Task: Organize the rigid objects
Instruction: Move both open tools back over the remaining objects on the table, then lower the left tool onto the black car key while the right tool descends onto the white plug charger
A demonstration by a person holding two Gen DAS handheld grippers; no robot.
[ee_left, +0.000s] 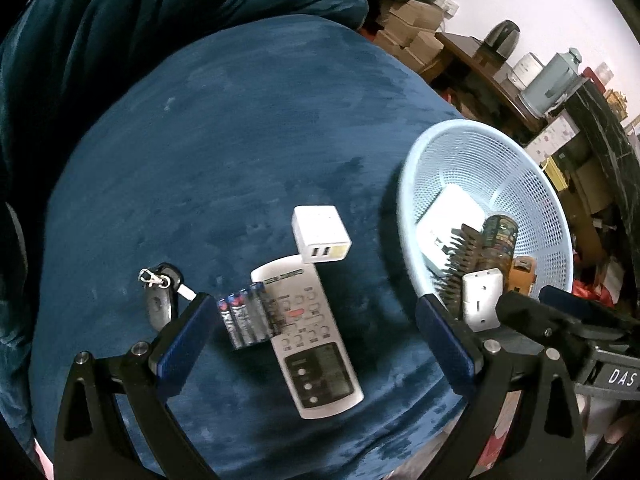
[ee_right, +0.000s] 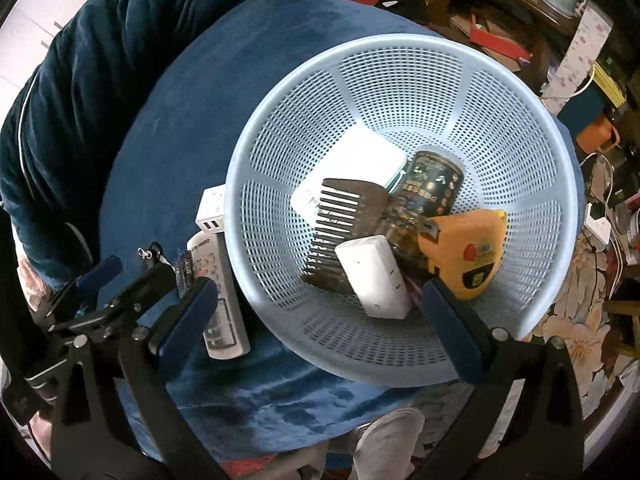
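We hold both grippers spread wide and empty: the left gripper (ee_left: 316, 334) hangs above the remote (ee_left: 310, 336) and battery pack (ee_left: 244, 316) on the blue cushion (ee_left: 220, 140), the right gripper (ee_right: 320, 316) over the basket (ee_right: 532, 168). Inside lie a comb (ee_right: 340, 216), a white block (ee_right: 376, 276) and a yellow tape measure (ee_right: 468, 248). A white charger (ee_left: 320, 234) sits just beyond the remote.

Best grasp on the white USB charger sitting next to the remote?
Take the USB charger across its two flat side faces, coming down from above with the left tool, which is open. It is a compact block lying apart from the basket; its port end nearly touches the remote, so keep the fingers clear of that end.
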